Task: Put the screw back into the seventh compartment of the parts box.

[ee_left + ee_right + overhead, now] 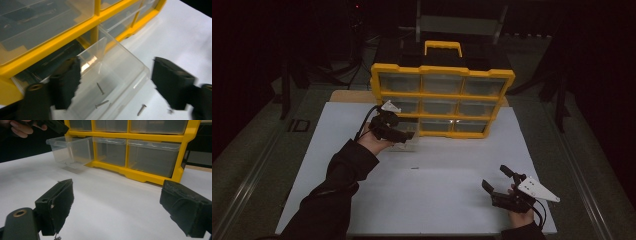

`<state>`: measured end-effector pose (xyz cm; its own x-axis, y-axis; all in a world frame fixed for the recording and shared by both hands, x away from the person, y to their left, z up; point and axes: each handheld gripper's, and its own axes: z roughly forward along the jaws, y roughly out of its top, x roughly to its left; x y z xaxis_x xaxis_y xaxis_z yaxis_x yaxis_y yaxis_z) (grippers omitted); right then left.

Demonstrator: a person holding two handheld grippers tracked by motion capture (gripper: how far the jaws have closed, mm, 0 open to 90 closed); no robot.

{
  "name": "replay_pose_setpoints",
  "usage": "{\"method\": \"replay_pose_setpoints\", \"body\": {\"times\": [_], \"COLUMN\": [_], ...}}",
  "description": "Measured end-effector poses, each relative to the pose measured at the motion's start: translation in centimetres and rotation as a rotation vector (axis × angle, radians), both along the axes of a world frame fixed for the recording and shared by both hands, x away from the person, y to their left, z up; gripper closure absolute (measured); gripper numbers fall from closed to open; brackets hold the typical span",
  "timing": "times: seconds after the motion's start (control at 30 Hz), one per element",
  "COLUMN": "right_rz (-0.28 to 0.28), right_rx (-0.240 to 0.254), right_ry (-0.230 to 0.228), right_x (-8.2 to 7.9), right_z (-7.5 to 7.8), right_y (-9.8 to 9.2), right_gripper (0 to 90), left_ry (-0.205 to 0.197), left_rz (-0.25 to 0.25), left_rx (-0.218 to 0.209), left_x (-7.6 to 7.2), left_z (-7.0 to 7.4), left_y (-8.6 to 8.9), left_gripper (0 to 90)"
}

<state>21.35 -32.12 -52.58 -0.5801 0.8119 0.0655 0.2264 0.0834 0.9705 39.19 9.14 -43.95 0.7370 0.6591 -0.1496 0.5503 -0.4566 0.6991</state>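
Dark surroundings frame a white surface (432, 195) that carries a yellow organizer (442, 97) at its far edge, standing upright so its clear drawers face the person. One drawer (110, 75), the bottom-left one, is pulled out toward the near side, probably so its contents can be reached. Two screws (100, 88) lie inside it and another screw (141, 109) rests on the surface just beside its front wall. The left gripper (404, 135) hovers over the drawer, jaws apart and straddling it with nothing clamped, seemingly placed to work at the drawer or the screws. The right gripper (497, 182) waits near the surface's near right corner, jaws wide apart and empty, well clear of the organizer.
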Motion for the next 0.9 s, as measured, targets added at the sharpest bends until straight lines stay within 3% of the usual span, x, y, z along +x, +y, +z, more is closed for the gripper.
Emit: {"method": "replay_pose_setpoints", "body": {"times": [0.1,0.33,0.63,0.9], "right_rz": [0.001,0.001,0.001,0.003], "right_rx": [0.000,-0.001,-0.001,-0.002], "right_ry": [0.001,0.002,0.005,0.005], "right_x": [0.0,0.0,0.0,0.0], "right_z": [0.0,0.0,0.0,0.0], "right_y": [0.0,0.1,0.1,0.1], "right_gripper": [11.7,11.7,11.8,11.8], "left_ry": [-0.006,-0.011,-0.047,-0.069], "left_rz": [-0.003,-0.050,-0.097,-0.134], "left_rx": [0.010,-0.017,-0.064,-0.078], "left_x": [-0.3,-1.7,-3.5,-5.0], "left_z": [0.1,0.6,1.2,1.4], "left_y": [0.0,0.2,0.4,0.2], "left_gripper": [12.4,4.4,3.1,3.2]}}
